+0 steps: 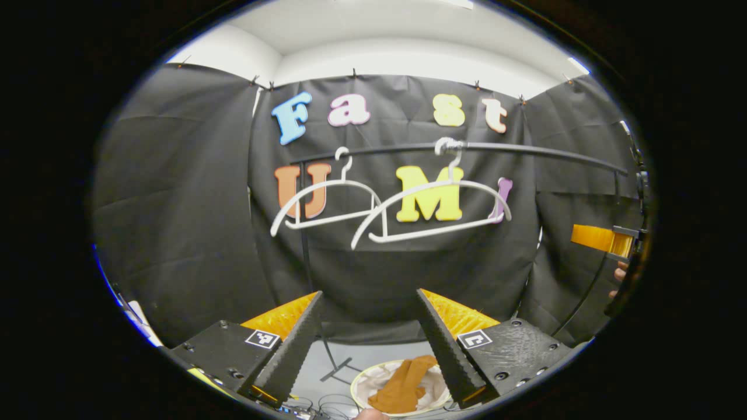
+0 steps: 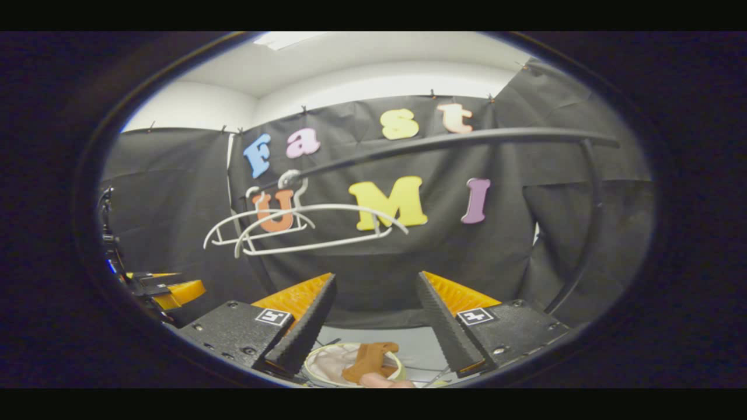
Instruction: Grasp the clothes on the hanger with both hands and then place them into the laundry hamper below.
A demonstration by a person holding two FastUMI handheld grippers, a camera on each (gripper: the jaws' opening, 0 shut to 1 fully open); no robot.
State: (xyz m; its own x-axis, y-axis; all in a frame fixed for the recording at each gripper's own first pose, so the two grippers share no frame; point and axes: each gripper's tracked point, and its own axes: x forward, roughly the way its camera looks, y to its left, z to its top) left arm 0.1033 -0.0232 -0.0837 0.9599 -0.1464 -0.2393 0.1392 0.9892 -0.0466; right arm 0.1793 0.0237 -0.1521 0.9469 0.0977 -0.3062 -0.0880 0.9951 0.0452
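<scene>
Both the left gripper point(image 1: 370, 338) and the right gripper point(image 2: 373, 326) stand with fingers wide apart, holding nothing. The orange clothes point(image 1: 402, 385) lie in the laundry hamper point(image 1: 362, 379) at six o'clock, below two bare white hangers point(image 1: 432, 204) at twelve o'clock on the rail point(image 1: 525, 149).

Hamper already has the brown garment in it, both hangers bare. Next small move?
Probably just hold both claws open and back off: the brown garment lies in the hamper, both hangers on the rail are bare, and the left claw and right claw hold nothing.
</scene>
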